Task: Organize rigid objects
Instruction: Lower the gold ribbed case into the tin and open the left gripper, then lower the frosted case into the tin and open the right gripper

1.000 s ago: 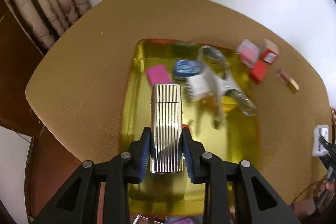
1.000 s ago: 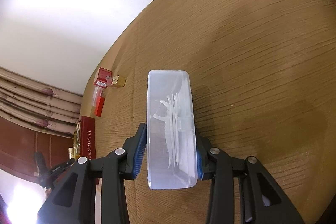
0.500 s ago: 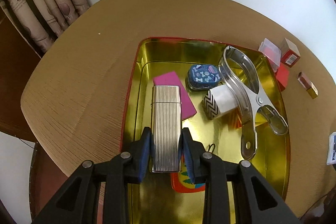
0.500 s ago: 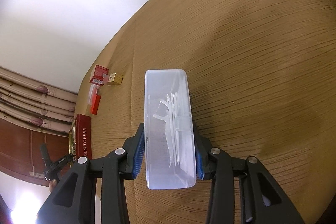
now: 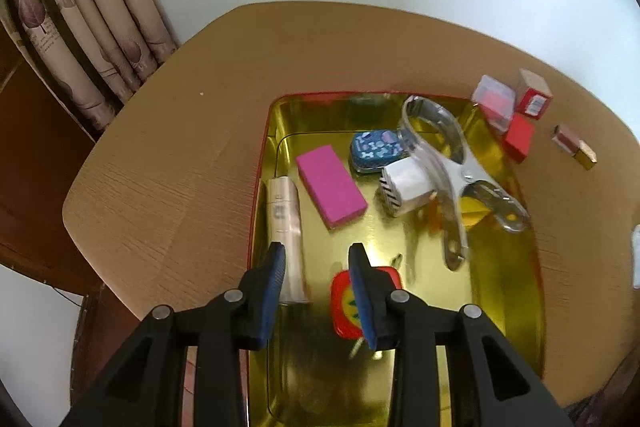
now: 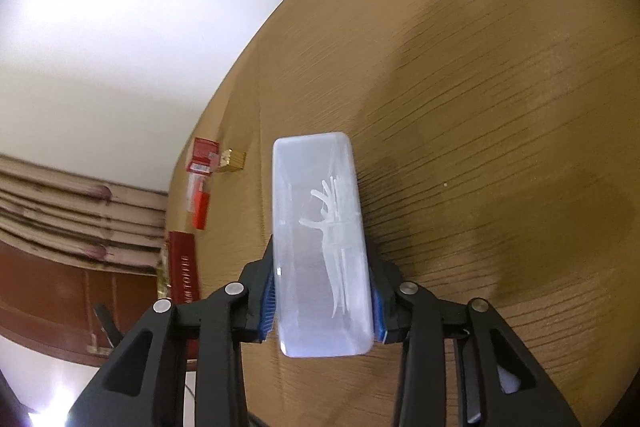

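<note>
left gripper (image 5: 316,267): jaws opening above the gold tray (image 5: 532,267); nothing was pressed between the pads. the silver ribbed case (image 5: 285,223) lay just beside the left pad, released, on the tray floor along the tray's left wall.
reason for placement: the case lay lengthwise against the wall, which judged from the layout saved floor space for further items.
right gripper (image 6: 322,303): clenched on the clear plastic box (image 6: 320,239), held above the counter (image 6: 500,107), long axis pointing away from the camera. judged reason: the box was waiting its turn for the tray.
box contents: thin white picks, count not readable.
tray contents, counted: one silver ribbed case; one pink block (image 5: 331,185); one blue patterned tin (image 5: 376,150); one white box with zigzag end (image 5: 402,187); one large metal clip (image 5: 448,163), lying over the white box; one red lid with yellow centre (image 5: 344,307), partly hidden by the right pad; one yellow piece under the clip, partly hidden.
counter items outside the tray, counted: about three red or clear small boxes (image 5: 516,115), blurred; one gold-tipped tube (image 5: 576,147).
task position: sorting partly done; several items lay outside the tray.
</note>
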Tool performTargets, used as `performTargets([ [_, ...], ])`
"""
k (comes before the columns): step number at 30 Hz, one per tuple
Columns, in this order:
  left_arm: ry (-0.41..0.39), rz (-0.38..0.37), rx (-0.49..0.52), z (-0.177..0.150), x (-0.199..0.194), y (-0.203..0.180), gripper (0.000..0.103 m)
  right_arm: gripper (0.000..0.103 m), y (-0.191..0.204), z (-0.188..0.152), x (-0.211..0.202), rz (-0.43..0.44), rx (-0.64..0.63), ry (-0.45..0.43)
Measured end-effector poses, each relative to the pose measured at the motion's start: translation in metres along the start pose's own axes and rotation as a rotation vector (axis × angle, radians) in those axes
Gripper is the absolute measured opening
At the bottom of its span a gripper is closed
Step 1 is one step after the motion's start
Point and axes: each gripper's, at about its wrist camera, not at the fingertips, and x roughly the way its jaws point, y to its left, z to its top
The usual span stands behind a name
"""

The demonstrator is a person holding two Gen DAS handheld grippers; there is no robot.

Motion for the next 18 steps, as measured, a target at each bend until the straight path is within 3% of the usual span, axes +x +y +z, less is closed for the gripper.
performTargets([
  [9, -0.045, -0.052, -0.019, -0.029, -0.037, 0.000, 0.034, 0.034, 0.036, -0.009, -0.007, 0.078, -0.017, 0.010],
  [18, -0.114, -0.061, -0.037, -0.065, -0.071, 0.016, 0.034, 0.034, 0.120, -0.031, 0.005, 0.202, -0.099, 0.076],
])
